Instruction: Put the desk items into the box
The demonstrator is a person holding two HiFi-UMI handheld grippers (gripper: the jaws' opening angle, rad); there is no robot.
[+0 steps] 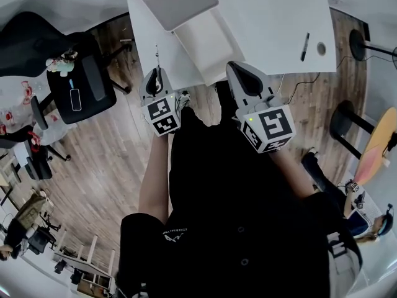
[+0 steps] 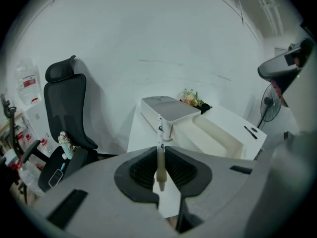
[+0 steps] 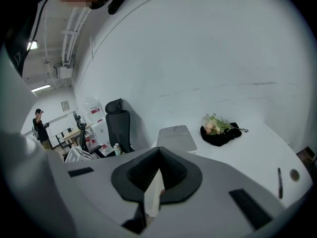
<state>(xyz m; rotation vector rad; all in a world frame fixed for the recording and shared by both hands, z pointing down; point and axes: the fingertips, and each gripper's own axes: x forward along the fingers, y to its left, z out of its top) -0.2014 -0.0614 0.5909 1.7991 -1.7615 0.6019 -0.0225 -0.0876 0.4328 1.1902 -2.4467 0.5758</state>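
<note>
The open white box (image 1: pixel 208 42) lies on the white desk (image 1: pixel 273 17), its lid (image 1: pixel 173 2) flipped back beside it. My left gripper (image 1: pixel 156 79) hovers off the desk's near edge, shut on a slim white pen (image 2: pixel 160 155) that points toward the box (image 2: pixel 213 133). My right gripper (image 1: pixel 243 79) is just right of the box, over the desk edge, its jaws shut on a thin white flat item (image 3: pixel 153 192). A black pen (image 1: pixel 304 46) lies on the desk at the right, also seen as the black pen (image 3: pixel 280 182) in the right gripper view.
A small round thing (image 1: pixel 321 48) sits beside the black pen. Flowers on a black cloth (image 3: pixel 220 130) lie at the desk's far side. A black office chair (image 1: pixel 77 89) stands left of the desk. A fan (image 2: pixel 267 110) and stools (image 1: pixel 347 126) stand to the right.
</note>
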